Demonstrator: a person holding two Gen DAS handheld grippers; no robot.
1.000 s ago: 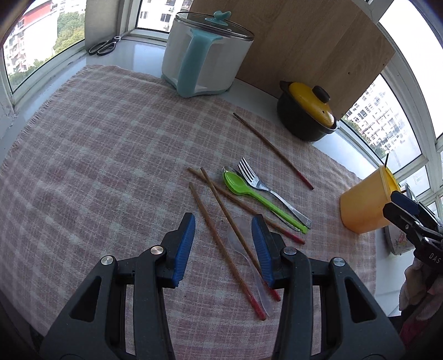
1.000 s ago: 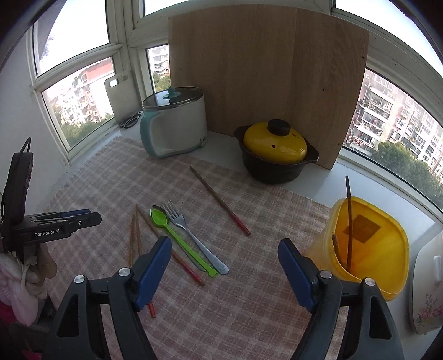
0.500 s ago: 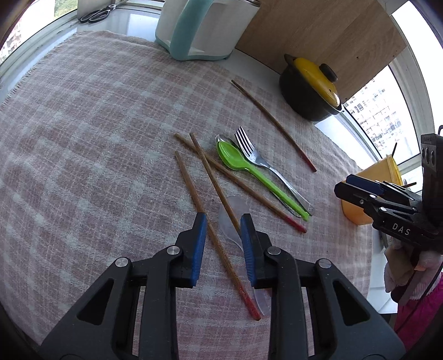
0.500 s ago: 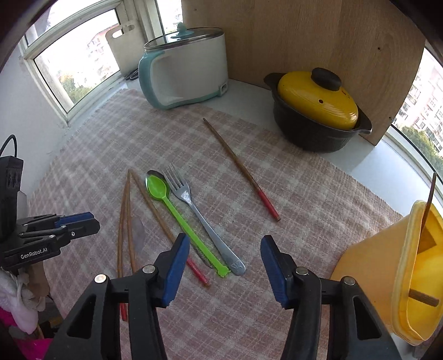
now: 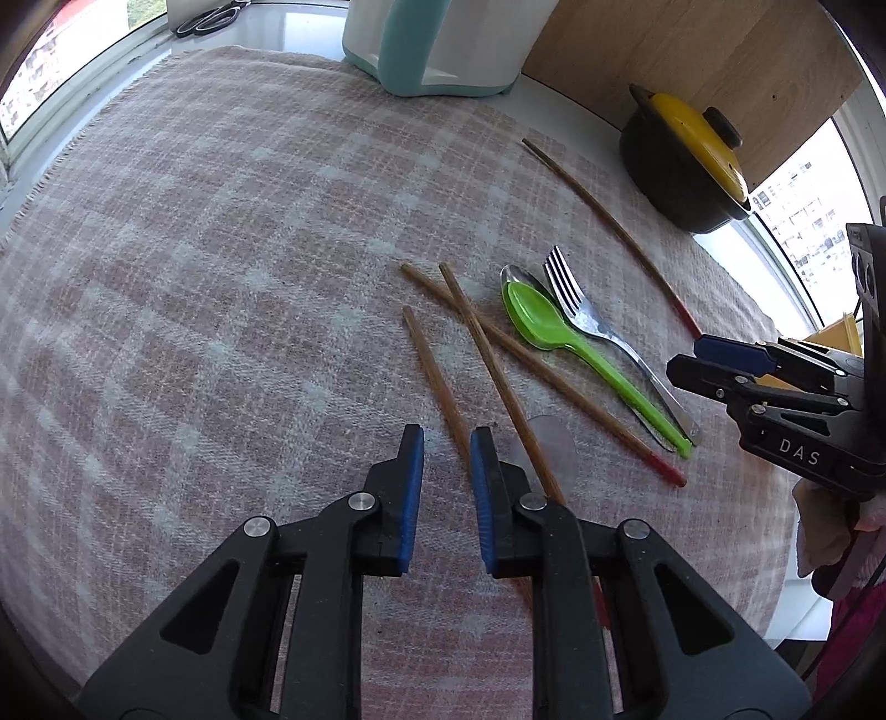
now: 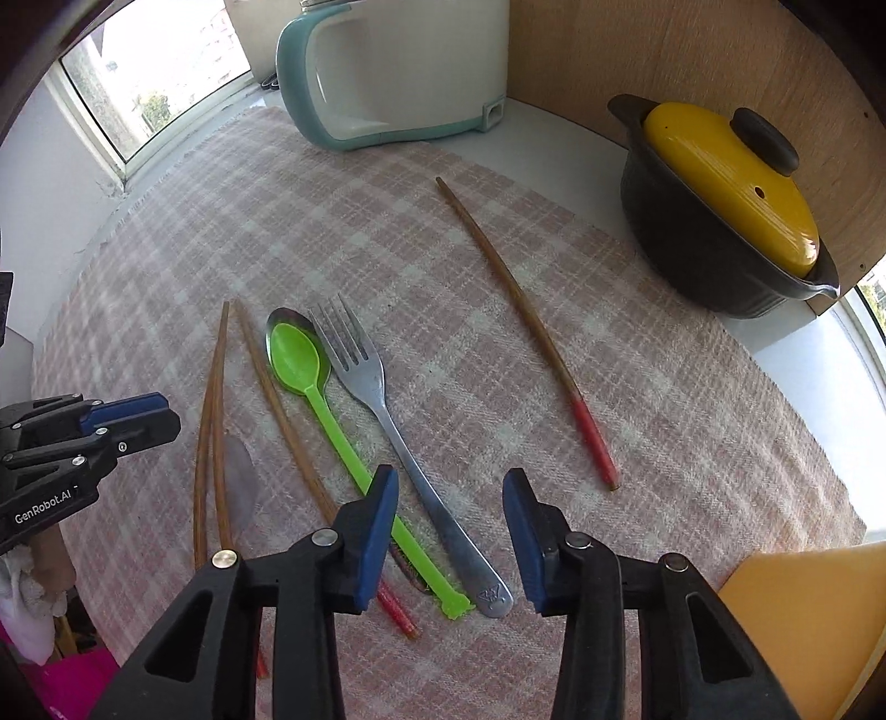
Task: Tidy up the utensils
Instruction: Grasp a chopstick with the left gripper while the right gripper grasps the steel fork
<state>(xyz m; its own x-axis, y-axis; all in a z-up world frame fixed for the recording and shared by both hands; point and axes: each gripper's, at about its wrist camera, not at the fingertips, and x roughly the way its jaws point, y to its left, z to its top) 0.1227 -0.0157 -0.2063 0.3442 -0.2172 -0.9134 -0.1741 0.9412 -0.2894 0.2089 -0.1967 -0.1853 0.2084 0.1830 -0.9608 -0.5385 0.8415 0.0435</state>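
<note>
My left gripper [image 5: 447, 440] hangs low over the checked cloth [image 5: 221, 277]. Its jaws are closing around the left brown chopstick [image 5: 434, 376], which runs up between them close to the right pad, with a gap still showing. More chopsticks [image 5: 498, 354] cross beside it over a clear plastic spoon [image 5: 548, 443]. My right gripper [image 6: 449, 482] is closing astride the metal fork's handle [image 6: 426, 487], pads not touching it. The green spoon [image 6: 296, 357] lies on a metal spoon, and its handle passes under the left finger. A lone red-tipped chopstick [image 6: 526, 315] lies further right.
A yellow container [image 6: 803, 626] stands at the right edge. A black pot with a yellow lid [image 6: 720, 221], a white and teal cooker [image 6: 398, 72] and a wooden board [image 5: 692, 50] line the back. Scissors [image 5: 207, 19] lie on the sill.
Both grippers have sunk toward the cloth and their jaws have narrowed. The left one now straddles a chopstick, and the right one has come over the fork and spoon handles.
</note>
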